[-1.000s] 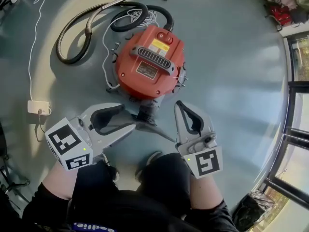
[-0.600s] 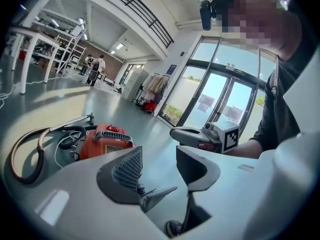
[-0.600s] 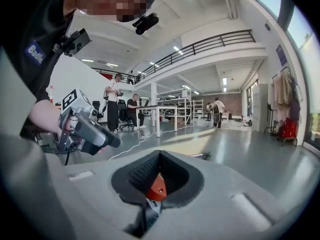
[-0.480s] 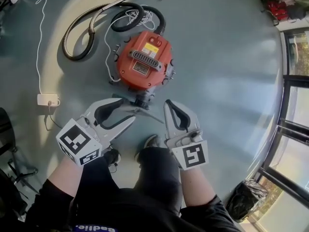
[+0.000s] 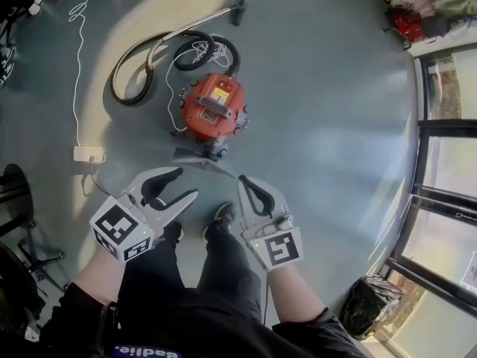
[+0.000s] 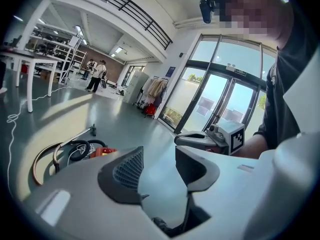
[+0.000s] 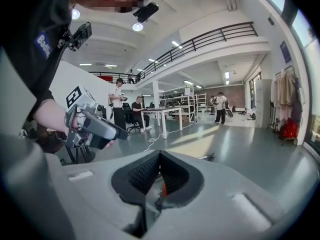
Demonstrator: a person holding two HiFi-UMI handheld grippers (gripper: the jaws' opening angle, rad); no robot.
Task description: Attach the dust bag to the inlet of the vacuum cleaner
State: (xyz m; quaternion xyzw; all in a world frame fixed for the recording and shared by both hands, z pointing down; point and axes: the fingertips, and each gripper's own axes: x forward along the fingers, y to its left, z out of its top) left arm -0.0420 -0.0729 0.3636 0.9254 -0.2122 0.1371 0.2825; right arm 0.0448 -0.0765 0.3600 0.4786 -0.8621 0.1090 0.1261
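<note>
The red drum vacuum cleaner (image 5: 212, 109) stands on the grey floor with its hose (image 5: 149, 58) coiled behind it; it also shows low in the left gripper view (image 6: 102, 151). A flat grey piece (image 5: 205, 162) lies on the floor just in front of it; I cannot tell whether it is the dust bag. My left gripper (image 5: 186, 185) hangs well above the floor, open, with nothing between its jaws (image 6: 159, 159). My right gripper (image 5: 242, 181) is beside it, shut and empty (image 7: 160, 156). Both point toward the vacuum without touching it.
A white power strip (image 5: 88, 154) with a white cable (image 5: 78, 73) lies left of the vacuum. My shoes (image 5: 222, 216) are below the grippers. A black bag (image 5: 365, 304) sits by the glass doors (image 5: 447, 200) at right. People and tables (image 7: 165, 115) are far off.
Both grippers have risen away from the floor. The vacuum now looks smaller and farther from them, and more of the room shows. The jaws look unchanged.
</note>
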